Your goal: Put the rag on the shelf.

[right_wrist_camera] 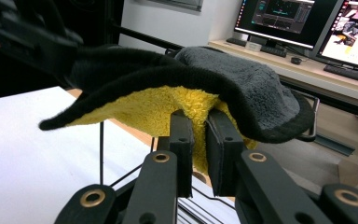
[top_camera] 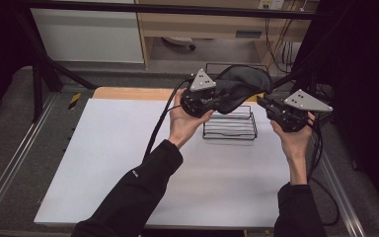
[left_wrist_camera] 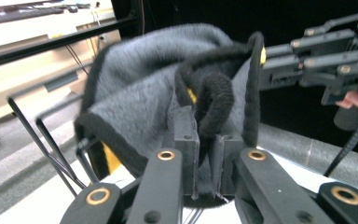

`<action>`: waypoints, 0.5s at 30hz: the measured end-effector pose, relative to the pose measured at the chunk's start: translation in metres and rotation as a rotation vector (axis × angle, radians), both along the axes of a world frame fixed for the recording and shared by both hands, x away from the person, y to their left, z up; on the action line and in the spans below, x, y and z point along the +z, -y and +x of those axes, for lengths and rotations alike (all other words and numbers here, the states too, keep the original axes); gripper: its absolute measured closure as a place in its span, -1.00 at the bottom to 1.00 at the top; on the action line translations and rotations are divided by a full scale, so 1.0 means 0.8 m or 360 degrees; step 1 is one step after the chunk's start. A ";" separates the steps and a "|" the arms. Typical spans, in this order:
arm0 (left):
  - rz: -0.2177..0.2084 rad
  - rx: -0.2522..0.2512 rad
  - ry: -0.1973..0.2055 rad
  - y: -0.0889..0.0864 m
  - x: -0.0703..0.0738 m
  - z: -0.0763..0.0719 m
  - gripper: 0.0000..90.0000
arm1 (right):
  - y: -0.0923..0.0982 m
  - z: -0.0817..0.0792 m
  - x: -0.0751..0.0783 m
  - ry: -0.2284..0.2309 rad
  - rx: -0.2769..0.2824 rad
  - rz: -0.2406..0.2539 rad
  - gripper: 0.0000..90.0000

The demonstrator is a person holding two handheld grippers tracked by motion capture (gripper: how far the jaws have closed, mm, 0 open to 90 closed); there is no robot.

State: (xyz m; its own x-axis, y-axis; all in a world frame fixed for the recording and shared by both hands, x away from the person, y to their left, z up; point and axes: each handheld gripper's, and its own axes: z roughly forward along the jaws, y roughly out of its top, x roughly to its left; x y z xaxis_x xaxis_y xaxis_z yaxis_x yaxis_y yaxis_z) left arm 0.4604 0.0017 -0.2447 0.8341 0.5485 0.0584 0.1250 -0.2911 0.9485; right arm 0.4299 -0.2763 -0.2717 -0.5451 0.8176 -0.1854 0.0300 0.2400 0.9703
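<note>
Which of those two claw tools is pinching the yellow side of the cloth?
The right gripper: its jaws close on the fluffy yellow underside of the cloth. The left gripper instead clamps the cloth's black edging.

Both forearms reach forward in dark sleeves, hands raised above the table. The left gripper (top_camera: 212, 98) sits in an upturned palm, jaws pinched nearly together on cloth (top_camera: 242, 81). The right gripper (top_camera: 269, 106) is held out to the side, pointing inward toward the other, its jaws likewise clamped on it.
</note>
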 end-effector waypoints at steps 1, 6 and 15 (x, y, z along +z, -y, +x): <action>0.0013 -0.0007 0.0001 0.000 -0.003 0.000 0.85 | 0.000 0.000 0.000 0.0000 -0.0002 0.0000 0.80; 0.0085 0.0001 0.0027 0.001 -0.015 0.001 0.85 | 0.000 -0.002 -0.002 -0.0026 0.0012 0.0002 0.69; 0.0196 0.0014 0.0058 0.006 -0.027 0.004 0.87 | 0.013 -0.028 0.011 -0.0135 0.0015 0.0167 0.30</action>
State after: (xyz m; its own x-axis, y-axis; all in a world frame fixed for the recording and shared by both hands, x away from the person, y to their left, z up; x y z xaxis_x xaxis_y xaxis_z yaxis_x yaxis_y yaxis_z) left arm 0.4632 -0.0033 -0.2663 0.8255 0.5424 0.1561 0.0939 -0.4046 0.9096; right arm 0.4079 -0.2865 -0.2629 -0.5628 0.8250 -0.0520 0.1112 0.1378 0.9842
